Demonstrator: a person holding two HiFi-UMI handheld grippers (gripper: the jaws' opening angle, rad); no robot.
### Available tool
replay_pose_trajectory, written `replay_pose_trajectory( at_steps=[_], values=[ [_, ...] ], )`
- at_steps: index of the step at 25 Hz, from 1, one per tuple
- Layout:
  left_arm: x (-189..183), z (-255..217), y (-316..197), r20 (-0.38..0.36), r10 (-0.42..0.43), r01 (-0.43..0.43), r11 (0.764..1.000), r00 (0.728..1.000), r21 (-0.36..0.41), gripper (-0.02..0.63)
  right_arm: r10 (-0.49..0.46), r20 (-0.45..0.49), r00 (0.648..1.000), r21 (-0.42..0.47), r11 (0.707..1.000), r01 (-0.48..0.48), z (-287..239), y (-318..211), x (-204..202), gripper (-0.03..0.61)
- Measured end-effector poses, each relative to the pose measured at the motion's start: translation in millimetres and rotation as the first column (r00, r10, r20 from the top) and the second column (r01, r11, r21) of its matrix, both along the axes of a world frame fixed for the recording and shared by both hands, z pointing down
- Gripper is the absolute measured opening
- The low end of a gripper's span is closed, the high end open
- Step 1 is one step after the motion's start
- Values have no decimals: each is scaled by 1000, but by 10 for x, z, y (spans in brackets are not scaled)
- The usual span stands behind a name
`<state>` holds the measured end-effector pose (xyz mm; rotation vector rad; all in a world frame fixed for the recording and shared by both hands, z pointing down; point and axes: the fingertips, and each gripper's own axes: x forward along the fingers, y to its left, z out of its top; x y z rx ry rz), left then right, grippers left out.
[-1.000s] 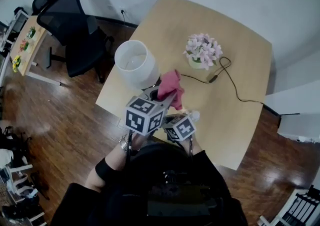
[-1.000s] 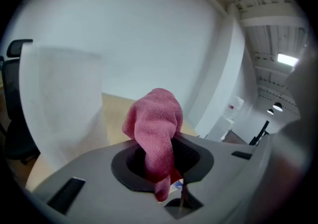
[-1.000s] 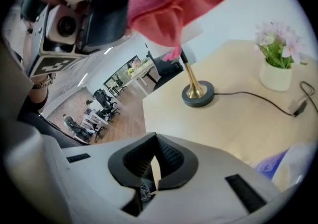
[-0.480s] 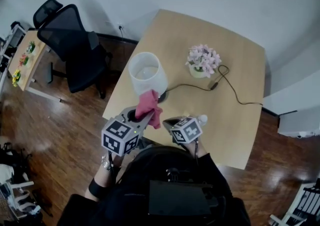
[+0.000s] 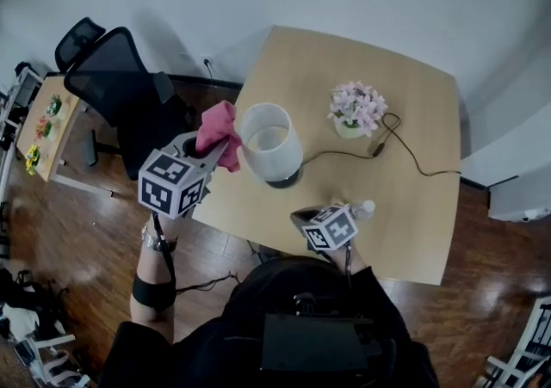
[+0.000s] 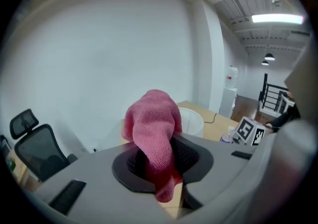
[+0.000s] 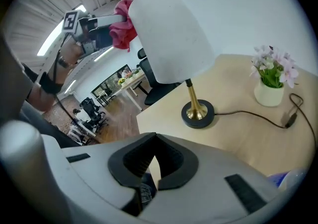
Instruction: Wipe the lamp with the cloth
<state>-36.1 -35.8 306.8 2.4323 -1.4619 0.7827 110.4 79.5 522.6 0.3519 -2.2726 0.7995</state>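
Observation:
A table lamp with a white shade (image 5: 272, 140) and a brass stem on a dark base (image 7: 198, 113) stands on the wooden table (image 5: 405, 111) near its left edge. My left gripper (image 5: 222, 150) is raised beside the shade's left side, shut on a pink cloth (image 5: 217, 126). The cloth (image 6: 154, 128) bulges up out of the jaws, and the shade's rim (image 6: 193, 120) shows just behind it. From the right gripper view the cloth (image 7: 122, 25) touches the upper left of the shade (image 7: 171, 34). My right gripper (image 5: 301, 218) hovers at the table's near edge, shut and empty.
A pot of pink flowers (image 5: 356, 111) stands right of the lamp, and the lamp's black cord (image 5: 405, 158) trails across the table. A small bottle (image 5: 365, 206) sits beside the right gripper. A black office chair (image 5: 120, 76) stands left of the table on the wood floor.
My left gripper has carried the cloth from in front of the lamp, round to the left and up beside the shade. The right gripper has drawn back a little toward the table's near edge.

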Motion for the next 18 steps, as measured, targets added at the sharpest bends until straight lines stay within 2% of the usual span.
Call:
replay_pose_trajectory(
  at_steps=[2, 5, 9, 13, 18],
  values=[
    [-48, -1, -200, 61, 64, -63, 998, 996, -26, 81, 16, -14, 1000, 2, 1000, -16, 50, -2, -6, 5],
    [-49, 4, -446, 113, 160, -152, 985, 981, -77, 81, 41, -18, 999, 3, 999, -41, 46, -12, -26, 5],
    [74, 75, -663, 196, 298, -266, 949, 934, -170, 81, 63, -31, 998, -5, 998, -63, 76, -25, 16, 5],
    [202, 109, -786, 279, 430, -364, 894, 859, -261, 81, 76, -34, 997, -7, 997, -76, 81, -44, 38, 5],
    [301, 118, -872, 405, 569, -439, 818, 716, -371, 83, 69, -52, 996, -1, 998, -69, 83, -45, 38, 5]
  ],
)
